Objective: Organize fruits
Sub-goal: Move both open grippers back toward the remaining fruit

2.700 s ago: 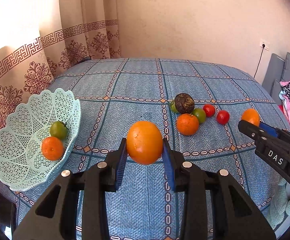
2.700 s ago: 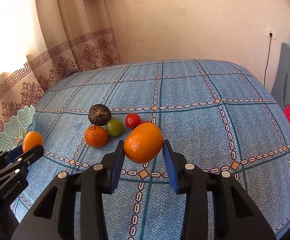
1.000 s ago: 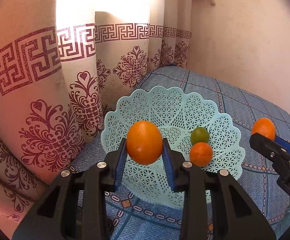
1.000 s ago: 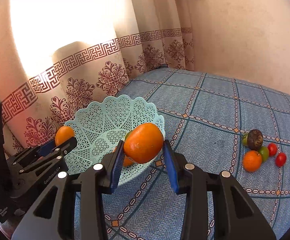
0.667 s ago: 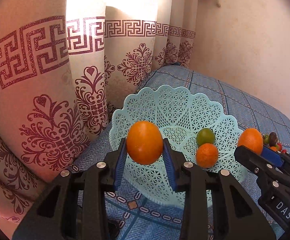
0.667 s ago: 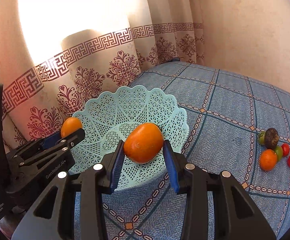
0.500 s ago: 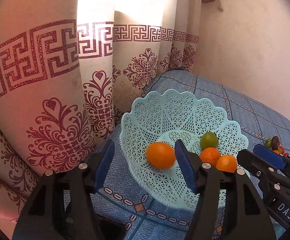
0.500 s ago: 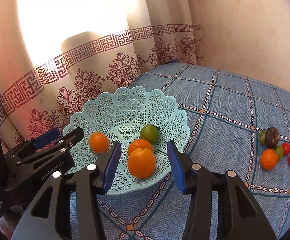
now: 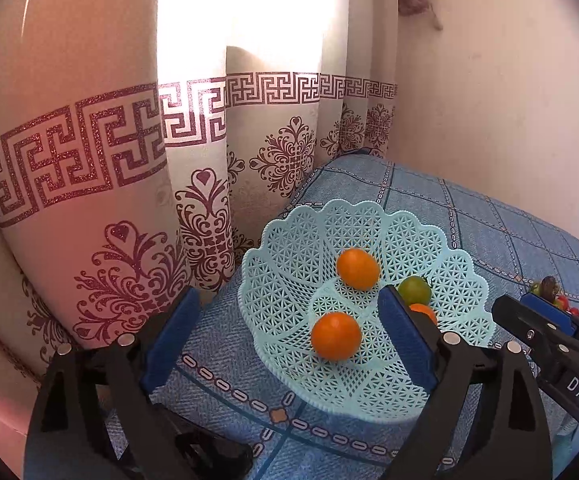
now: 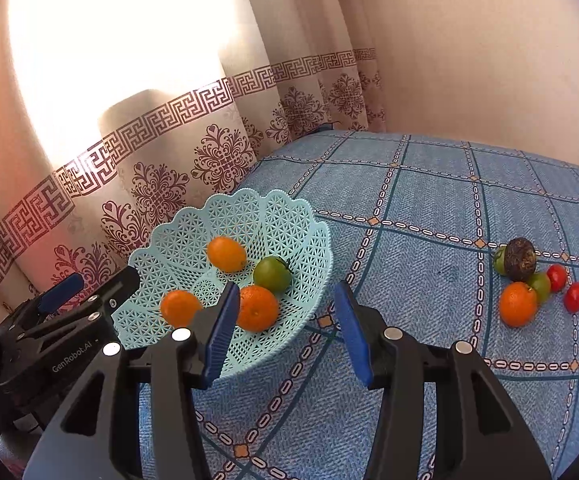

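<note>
With both loads released into basket [image 10: 309, 216]: left tool [image 9: 285, 340] spread, empty; right tool [image 10: 281, 328] spread, empty. Three oranges, green fruit inside basket. Remaining fruit cluster [image 10: 537, 280] on bed, well right of basket. Advised: retract upward clear of rim, avoid tipping basket.

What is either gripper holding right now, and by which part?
Nothing. The left gripper and right gripper are both open and bare; the oranges lie in the basket.
</note>
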Action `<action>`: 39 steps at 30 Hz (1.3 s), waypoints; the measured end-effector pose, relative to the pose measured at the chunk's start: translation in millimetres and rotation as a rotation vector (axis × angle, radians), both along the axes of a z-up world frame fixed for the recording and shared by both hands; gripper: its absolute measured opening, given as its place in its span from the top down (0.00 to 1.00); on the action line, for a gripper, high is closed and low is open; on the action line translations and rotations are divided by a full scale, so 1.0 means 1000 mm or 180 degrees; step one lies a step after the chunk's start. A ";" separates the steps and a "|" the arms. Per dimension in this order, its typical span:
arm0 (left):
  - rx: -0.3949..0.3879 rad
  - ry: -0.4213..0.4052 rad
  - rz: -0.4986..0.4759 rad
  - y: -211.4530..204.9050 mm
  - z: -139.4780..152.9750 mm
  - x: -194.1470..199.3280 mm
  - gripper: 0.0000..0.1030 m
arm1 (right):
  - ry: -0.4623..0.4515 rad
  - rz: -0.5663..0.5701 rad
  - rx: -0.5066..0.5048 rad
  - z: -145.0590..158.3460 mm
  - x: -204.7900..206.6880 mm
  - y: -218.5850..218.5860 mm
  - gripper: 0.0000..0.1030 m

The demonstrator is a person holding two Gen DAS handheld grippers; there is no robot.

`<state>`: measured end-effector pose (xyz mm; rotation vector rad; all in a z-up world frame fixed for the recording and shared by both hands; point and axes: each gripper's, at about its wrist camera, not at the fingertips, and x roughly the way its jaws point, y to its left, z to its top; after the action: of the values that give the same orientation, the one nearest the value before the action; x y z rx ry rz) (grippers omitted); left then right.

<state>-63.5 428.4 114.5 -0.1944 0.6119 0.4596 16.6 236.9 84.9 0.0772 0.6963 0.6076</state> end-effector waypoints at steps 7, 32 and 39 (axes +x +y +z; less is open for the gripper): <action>0.0071 -0.0007 -0.0075 -0.016 0.007 0.005 0.06 | -0.0040 -0.0123 0.0086 0.007 0.001 -0.016 0.46; 0.0228 0.0012 -0.0464 -0.076 0.012 0.021 0.04 | -0.0122 -0.0531 -0.0199 0.004 0.003 -0.082 0.45; 0.0241 0.0036 -0.0574 -0.096 0.012 0.027 0.04 | -0.0113 -0.0625 -0.0227 0.000 0.005 -0.101 0.45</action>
<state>-36.5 332.8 127.0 -0.0636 0.6160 0.3093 21.6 135.6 84.8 0.0675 0.6664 0.3948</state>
